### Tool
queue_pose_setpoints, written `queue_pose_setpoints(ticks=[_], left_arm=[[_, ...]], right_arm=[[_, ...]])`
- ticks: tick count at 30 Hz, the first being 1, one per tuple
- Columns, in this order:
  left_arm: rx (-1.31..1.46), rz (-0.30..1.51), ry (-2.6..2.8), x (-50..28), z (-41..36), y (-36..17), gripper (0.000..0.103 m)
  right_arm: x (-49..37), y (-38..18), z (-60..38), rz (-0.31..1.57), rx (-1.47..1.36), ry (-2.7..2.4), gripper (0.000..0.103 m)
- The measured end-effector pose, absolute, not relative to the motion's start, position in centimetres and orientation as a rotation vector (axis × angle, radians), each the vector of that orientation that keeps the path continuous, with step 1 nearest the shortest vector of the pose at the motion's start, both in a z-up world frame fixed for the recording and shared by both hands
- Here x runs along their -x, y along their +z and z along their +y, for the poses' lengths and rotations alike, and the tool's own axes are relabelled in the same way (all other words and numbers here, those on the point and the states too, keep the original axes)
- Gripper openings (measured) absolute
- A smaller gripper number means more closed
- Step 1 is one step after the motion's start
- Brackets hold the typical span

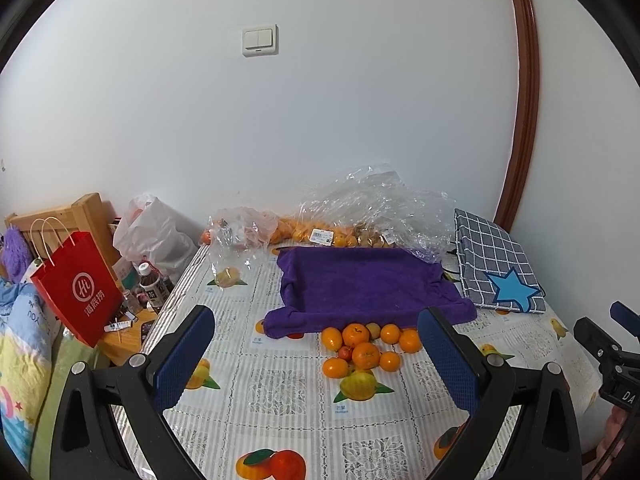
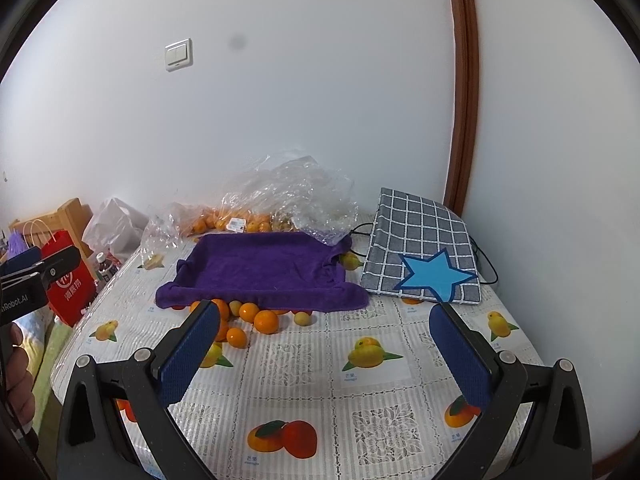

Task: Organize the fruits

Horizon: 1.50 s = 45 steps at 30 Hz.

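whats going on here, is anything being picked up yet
Not yet. A person holds two tools over a table with a fruit-print cloth; the left tool and right tool are both open and empty. A pile of loose oranges lies at the front edge of a purple towel, untouched. More oranges sit in a clear plastic bag by the wall.

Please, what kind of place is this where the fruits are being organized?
Probably a room in a home, perhaps a bedroom. A table with a fruit-print tablecloth stands against a white wall with a light switch; patterned bedding and a wooden bed frame lie beside it, with a red shopping bag nearby.
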<state>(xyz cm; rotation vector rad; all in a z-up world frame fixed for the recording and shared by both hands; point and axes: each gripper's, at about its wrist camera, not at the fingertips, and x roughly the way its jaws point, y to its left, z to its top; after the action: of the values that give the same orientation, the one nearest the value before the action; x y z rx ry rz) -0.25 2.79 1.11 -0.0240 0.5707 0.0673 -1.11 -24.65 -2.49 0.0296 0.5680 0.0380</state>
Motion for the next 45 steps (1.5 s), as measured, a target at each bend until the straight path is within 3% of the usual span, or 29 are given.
queue_pose_setpoints(ticks=[27,45], left_arm=[[0.025,0.573,0.049,-0.7,1.9,-0.1,0.103],[0.122,0.687,0.035,-4.4,5.8,-5.8,0.103]], right_arm=[[0.0,-3.6,-25.8,0.606,-0.047,-0.017,0.103],[-4.1,-8.2,-23.5,0.626,-0.045,0.115,0.103]])
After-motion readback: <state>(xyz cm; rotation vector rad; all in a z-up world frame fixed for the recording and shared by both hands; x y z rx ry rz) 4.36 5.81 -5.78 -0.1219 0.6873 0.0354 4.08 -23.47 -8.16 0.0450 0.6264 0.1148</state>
